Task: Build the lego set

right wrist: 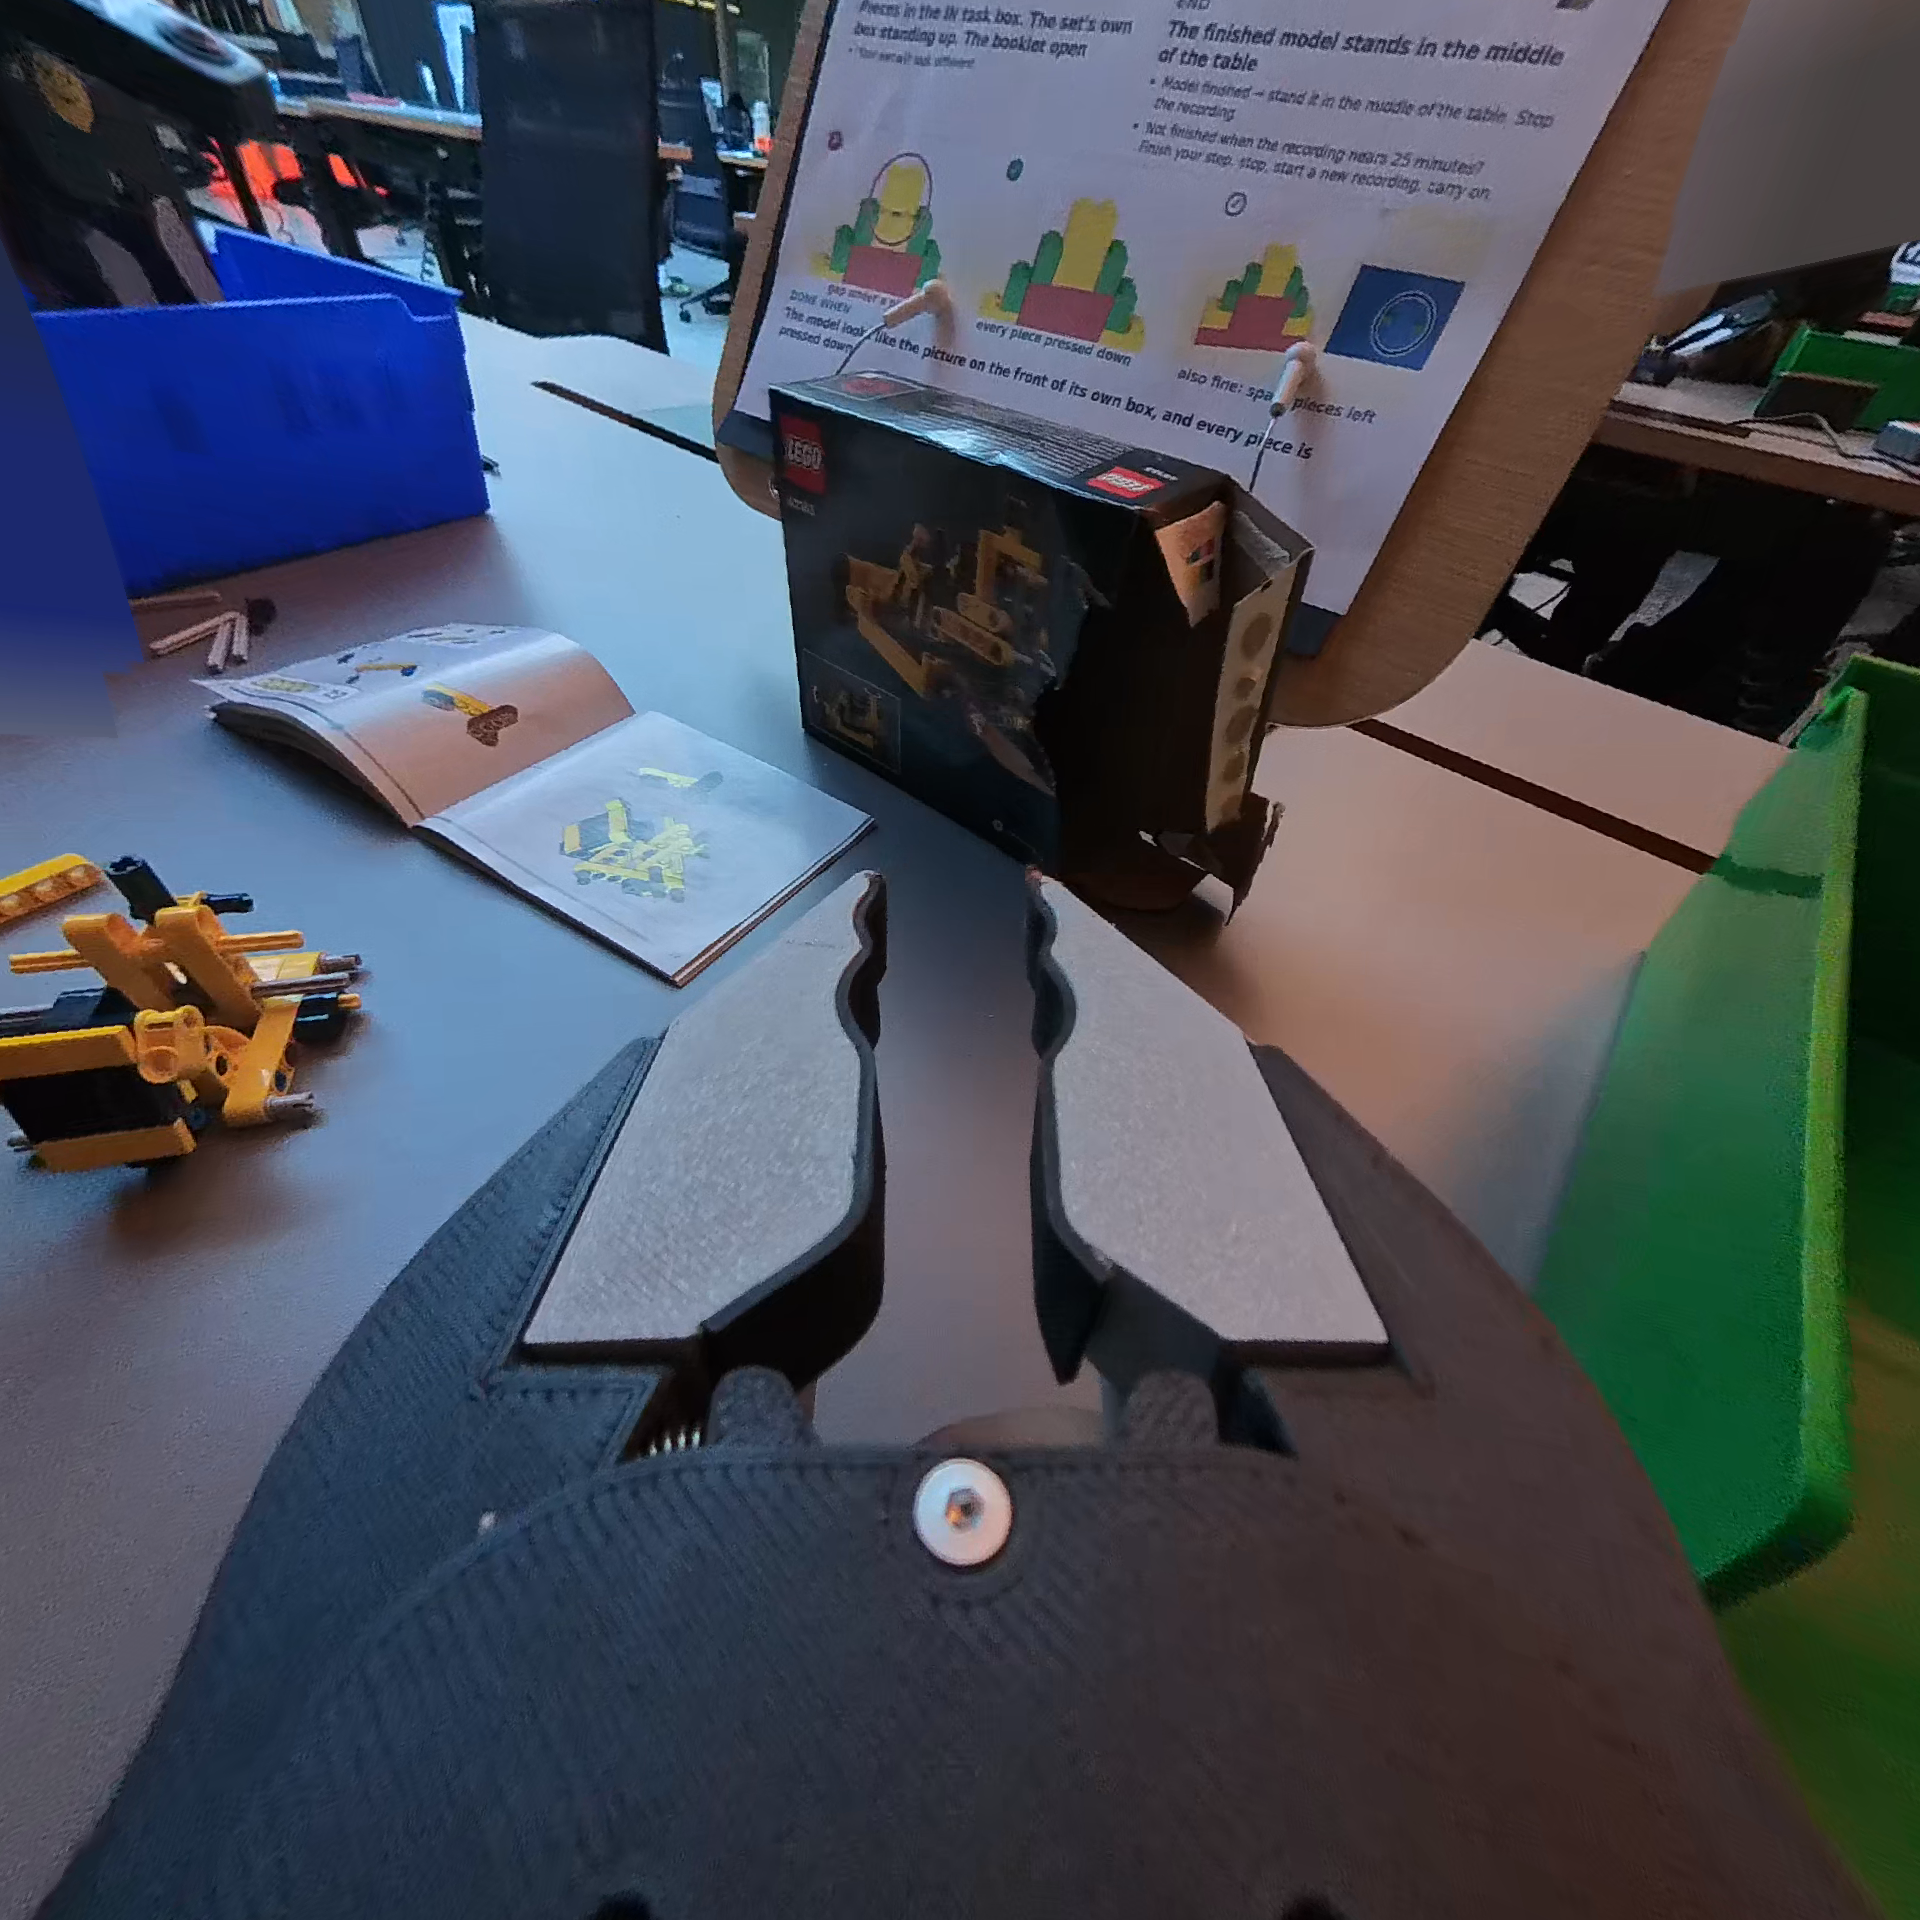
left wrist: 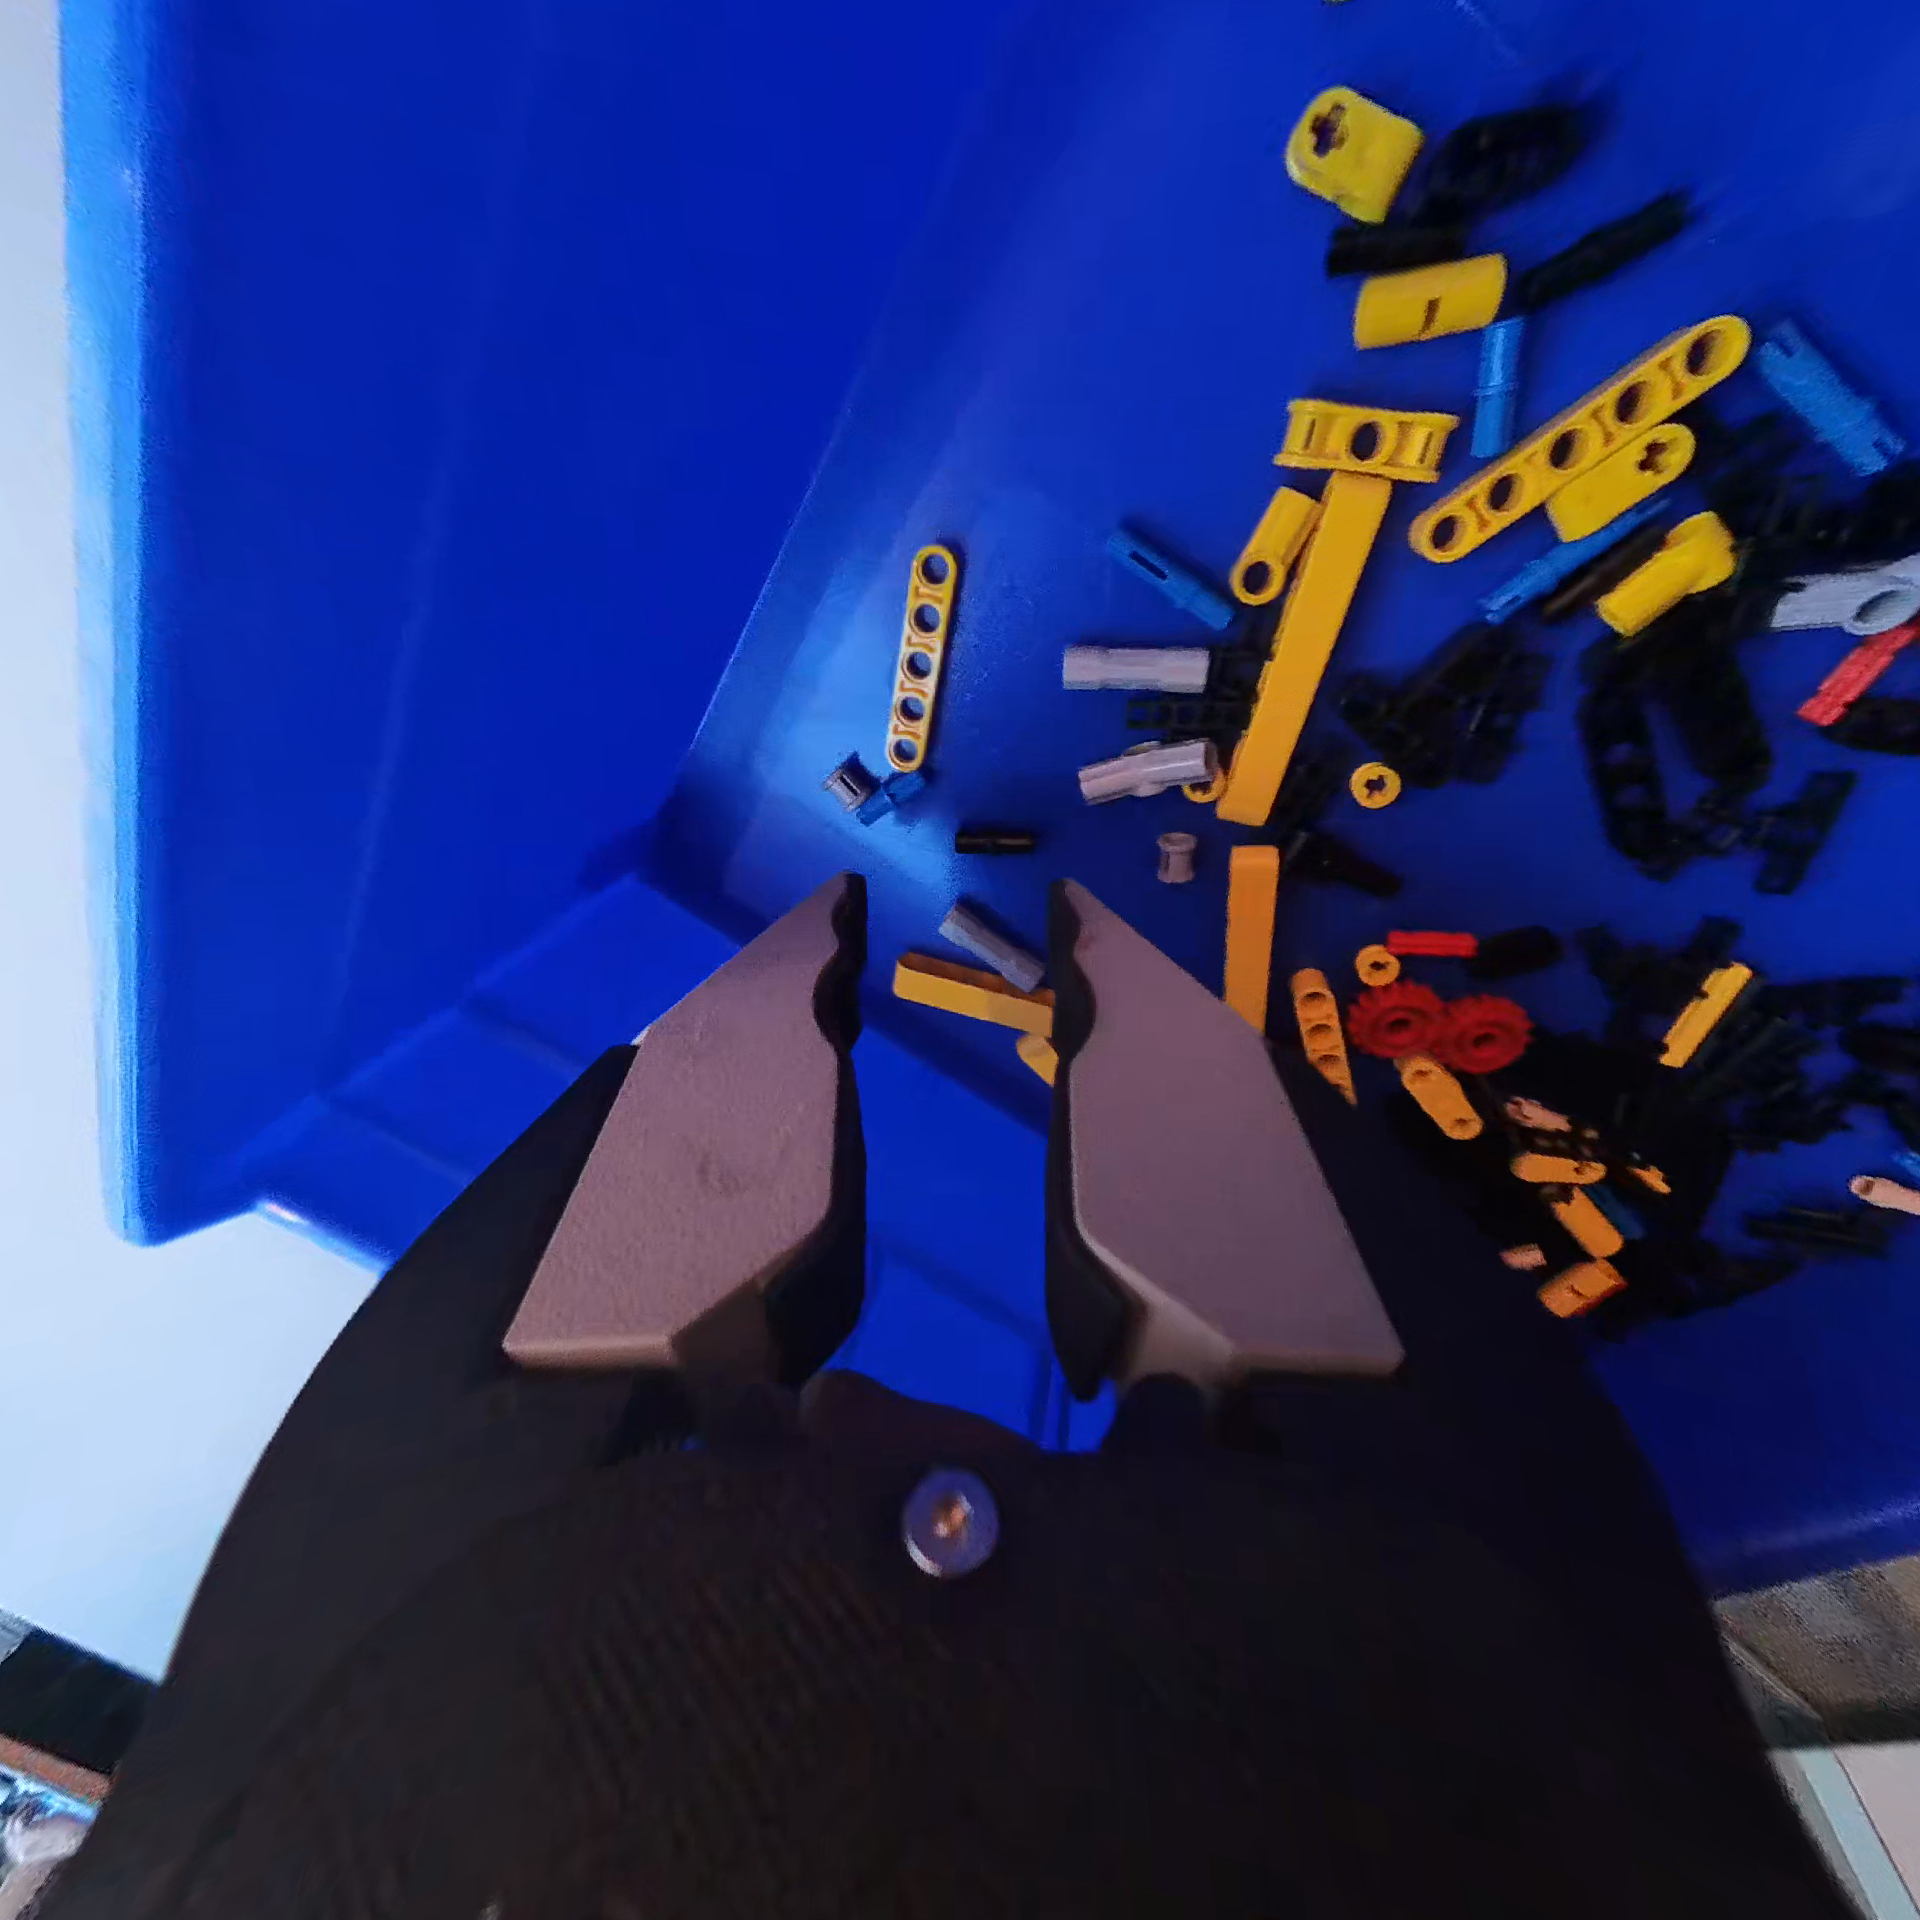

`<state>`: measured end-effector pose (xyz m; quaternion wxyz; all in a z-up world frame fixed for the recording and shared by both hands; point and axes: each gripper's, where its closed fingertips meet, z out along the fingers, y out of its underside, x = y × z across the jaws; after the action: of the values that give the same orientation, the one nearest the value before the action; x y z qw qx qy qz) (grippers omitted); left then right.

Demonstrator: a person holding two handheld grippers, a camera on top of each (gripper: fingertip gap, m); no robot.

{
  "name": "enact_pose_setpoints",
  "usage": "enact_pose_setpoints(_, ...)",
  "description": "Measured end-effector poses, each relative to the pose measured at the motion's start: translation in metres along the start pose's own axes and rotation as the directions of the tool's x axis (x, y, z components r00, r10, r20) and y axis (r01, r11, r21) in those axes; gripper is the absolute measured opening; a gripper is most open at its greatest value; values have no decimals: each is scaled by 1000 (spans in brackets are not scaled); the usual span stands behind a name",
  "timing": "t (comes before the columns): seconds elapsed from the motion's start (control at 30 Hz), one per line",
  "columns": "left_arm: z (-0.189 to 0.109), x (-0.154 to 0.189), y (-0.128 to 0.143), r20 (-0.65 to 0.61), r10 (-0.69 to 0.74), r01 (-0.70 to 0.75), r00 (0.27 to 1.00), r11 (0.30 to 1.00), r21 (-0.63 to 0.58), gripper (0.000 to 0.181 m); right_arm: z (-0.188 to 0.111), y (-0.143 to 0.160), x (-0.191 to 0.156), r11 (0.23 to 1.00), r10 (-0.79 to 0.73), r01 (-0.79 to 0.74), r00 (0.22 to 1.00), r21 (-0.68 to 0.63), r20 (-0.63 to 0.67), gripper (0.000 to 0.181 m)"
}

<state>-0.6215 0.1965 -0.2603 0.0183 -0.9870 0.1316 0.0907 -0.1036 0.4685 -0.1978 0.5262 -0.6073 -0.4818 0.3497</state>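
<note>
1. Left gripper (left wrist: 956, 935) hangs over the blue bin (left wrist: 416, 520), jaws apart w/ nothing between them. Prob. lined up to pick a small part.
2. Just past its tips: a grey pin (left wrist: 992, 945) lying on a yellow piece (left wrist: 961, 989). Likely the target, can't be sure.
3. Loose parts (left wrist: 1507, 727) (yellow beams, black links, red gears (left wrist: 1439, 1023)) are spread over the bin floor, so each can be picked singly.
4. Right gripper (right wrist: 956, 914) is low over the table (right wrist: 623, 540), jaws apart, empty; looks idle.
5. Part-built model (right wrist: 156, 1018), yellow/black, sits on the table left of the right gripper, w/ axles sticking out.
6. Open booklet (right wrist: 540, 769) lies flat beside the model, and the set box (right wrist: 997, 644) stands behind it for ref.
7. Green bin (right wrist: 1766, 1143) at right edge; contents not visible.
</note>
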Motion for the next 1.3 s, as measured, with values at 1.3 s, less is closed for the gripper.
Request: enact_pose_setpoints(1.3, -133, 76, -68, 13, 160, -154, 987, 927, 342, 14, -3, -8, -17, 999, -39, 38, 998, 27, 41, 20)
